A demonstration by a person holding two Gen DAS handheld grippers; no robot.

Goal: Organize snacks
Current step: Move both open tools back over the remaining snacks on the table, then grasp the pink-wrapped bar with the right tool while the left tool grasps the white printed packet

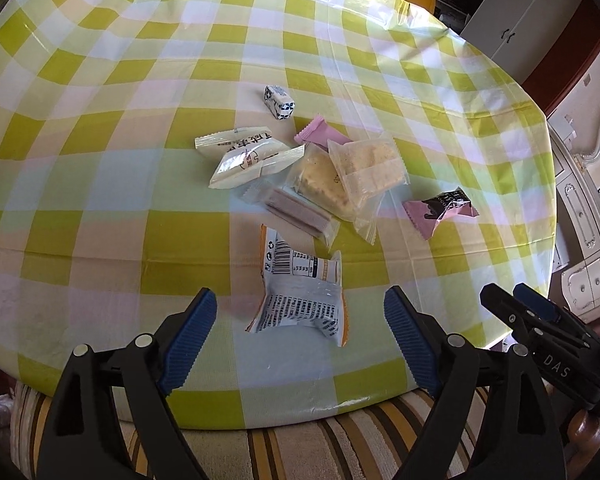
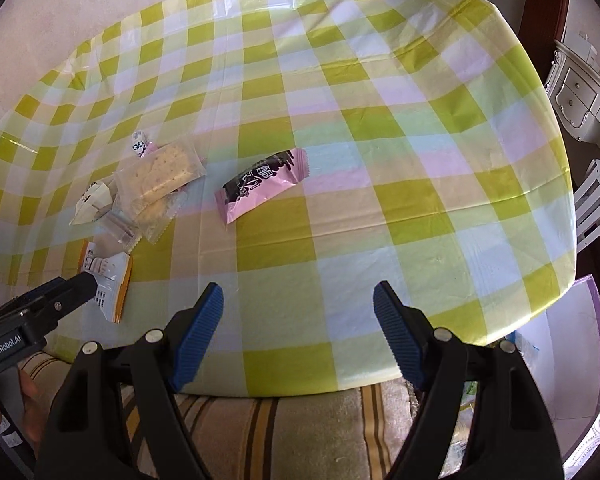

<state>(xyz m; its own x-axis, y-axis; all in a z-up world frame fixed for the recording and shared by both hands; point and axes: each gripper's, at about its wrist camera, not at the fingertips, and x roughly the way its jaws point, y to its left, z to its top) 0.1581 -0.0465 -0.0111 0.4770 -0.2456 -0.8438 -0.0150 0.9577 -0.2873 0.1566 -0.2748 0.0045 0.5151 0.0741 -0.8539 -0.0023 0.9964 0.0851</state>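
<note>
Snacks (image 1: 300,184) mid-table, tablecloth (image 2: 380,160) rightward bare

A green-checked tablecloth (image 2: 340,128) covered the table; white cabinets (image 1: 524,12), an ornate white dresser (image 2: 580,96) and striped cushion (image 2: 300,432) surrounded it.

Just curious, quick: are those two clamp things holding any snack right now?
Left gripper: open, holding nothing; an orange-edged snack packet lies between its fingers.
Right gripper: open, empty.
</note>
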